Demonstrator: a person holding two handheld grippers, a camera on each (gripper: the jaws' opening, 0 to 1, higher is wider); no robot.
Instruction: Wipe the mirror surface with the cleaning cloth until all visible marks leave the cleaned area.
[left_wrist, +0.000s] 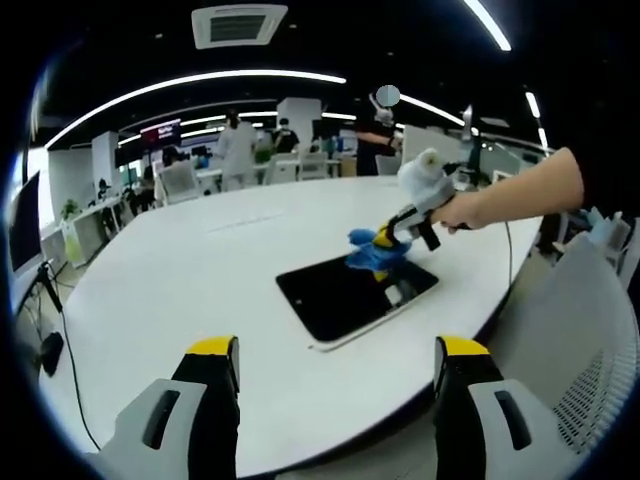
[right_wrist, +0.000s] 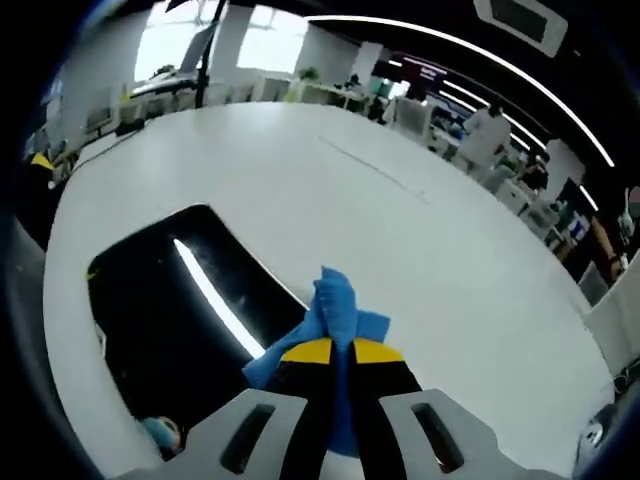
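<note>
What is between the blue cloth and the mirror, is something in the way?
Nothing visible. The right gripper, shut on the blue cloth, already has it at the edge of the mirror. The rest of the glass lies bare.

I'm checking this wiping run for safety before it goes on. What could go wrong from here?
1. The mirror lies near the table edge, apparently unheld, while the left tongs hover open, apart from it; a hard wipe could push it off.
2. The right tongs pinch only a bunch of the blue cloth, so their tips might scrape the glass.
</note>
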